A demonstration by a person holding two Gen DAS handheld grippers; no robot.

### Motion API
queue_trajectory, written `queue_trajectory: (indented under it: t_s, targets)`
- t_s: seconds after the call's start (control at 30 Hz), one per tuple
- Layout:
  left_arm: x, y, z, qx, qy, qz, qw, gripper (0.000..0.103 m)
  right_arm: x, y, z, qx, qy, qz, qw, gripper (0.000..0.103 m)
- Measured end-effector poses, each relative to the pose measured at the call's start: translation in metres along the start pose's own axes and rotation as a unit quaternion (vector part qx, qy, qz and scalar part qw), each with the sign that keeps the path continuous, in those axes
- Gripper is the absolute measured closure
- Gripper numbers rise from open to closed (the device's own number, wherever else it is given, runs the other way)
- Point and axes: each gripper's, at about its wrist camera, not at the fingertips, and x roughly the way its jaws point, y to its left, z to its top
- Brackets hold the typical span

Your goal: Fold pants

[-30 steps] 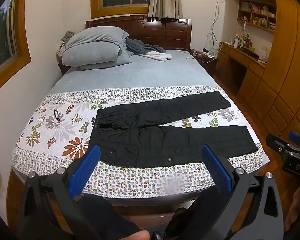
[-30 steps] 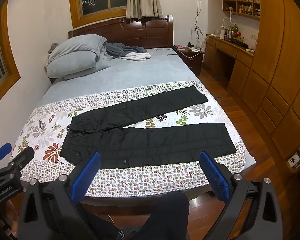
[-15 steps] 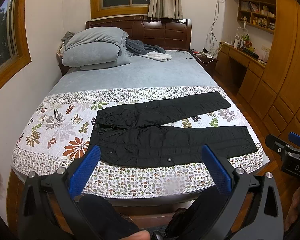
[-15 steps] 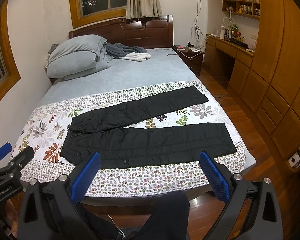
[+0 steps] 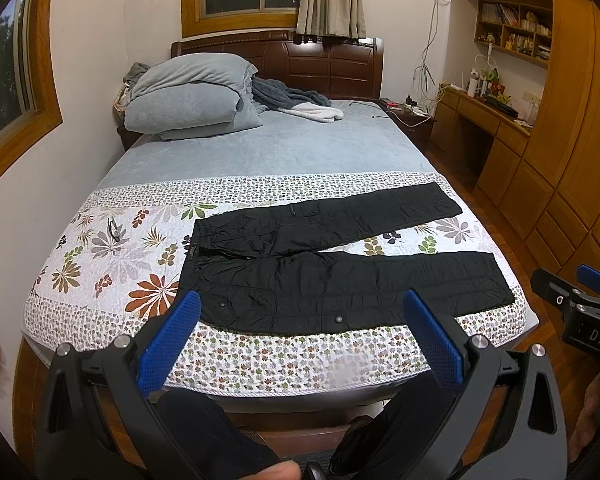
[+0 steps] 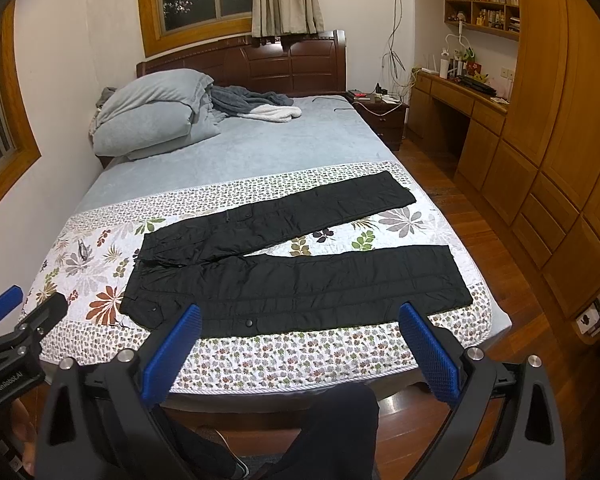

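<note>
both my left fingers [image 5: 180, 322] and right fingers [image 6: 416, 330] gape wide, holding nothing, short of the black pants [image 5: 340, 276] spread flat on the bed [image 5: 260, 152].

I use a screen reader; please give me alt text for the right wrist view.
Black pants lie flat, legs spread apart, on a floral quilt at the foot of a bed. The open right gripper hovers short of the bed, holding nothing.

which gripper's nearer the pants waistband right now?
Left, by lateral offset. The left gripper is toward the waistband end of the pants; the right gripper is toward the cuffs. Both are open, short of the bed.
</note>
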Motion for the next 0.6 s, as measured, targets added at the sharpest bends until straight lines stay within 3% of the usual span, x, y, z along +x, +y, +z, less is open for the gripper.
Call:
queue_trajectory:
  t_s: [0.6]
  targets:
    - [0.0025, -0.0058, -0.0032, 0.003, 0.003, -0.001, 1.0000, 0.003, -0.0016, -0.0012, -0.0019, -0.001, -0.005, -0.006, 1.000, 0.003]
